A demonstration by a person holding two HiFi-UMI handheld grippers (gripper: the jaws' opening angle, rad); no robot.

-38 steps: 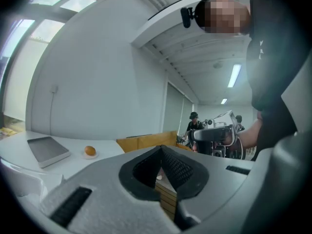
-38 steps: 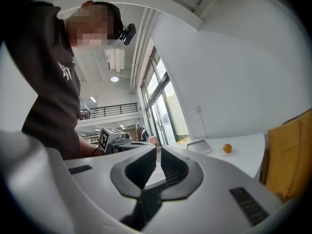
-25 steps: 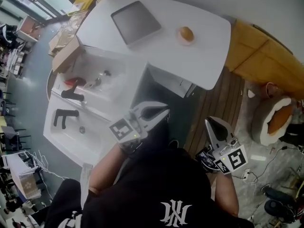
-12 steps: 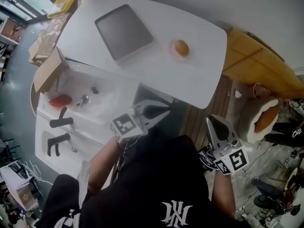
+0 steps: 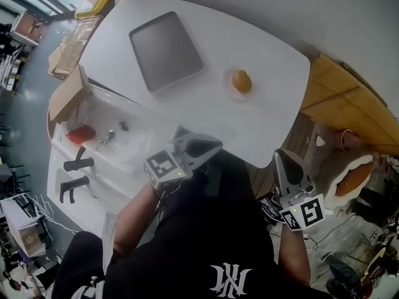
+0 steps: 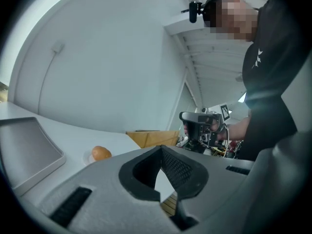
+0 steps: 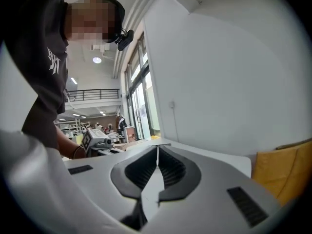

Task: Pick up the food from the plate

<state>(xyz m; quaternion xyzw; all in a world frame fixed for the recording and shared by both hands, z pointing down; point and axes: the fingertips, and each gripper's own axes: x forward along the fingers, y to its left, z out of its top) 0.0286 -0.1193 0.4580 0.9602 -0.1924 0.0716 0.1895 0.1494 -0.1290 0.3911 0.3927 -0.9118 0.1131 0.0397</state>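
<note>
1. Hovering low in the head view, the left tongs (image 5: 215, 147) sit at lower centre, just short of the near edge of the white desk (image 5: 274, 55). In the left gripper view the left tongs (image 6: 161, 147) are pressed together at the tips, with nothing between them.
2. The right tongs (image 5: 278, 156) are at the lower right of the head view, off the desk's right end and above the wooden floor. In the right gripper view the right tongs (image 7: 157, 148) are pressed together too, and they are empty.
3. The food (image 5: 241, 81), a round orange-brown piece, lies on a small pale plate (image 5: 229, 87) in the upper centre-right of the head view, well apart from both tongs. The left gripper view shows the food (image 6: 101, 153) at its lower left, on the desk.
4. A flat grey tray (image 5: 166, 50) lies on the desk to the left of the plate, apart from it.
5. A white sink unit (image 5: 118, 139) with two black taps (image 5: 78, 164) fills the left of the head view. An open cardboard box (image 5: 65, 95) stands at its upper end.
</note>
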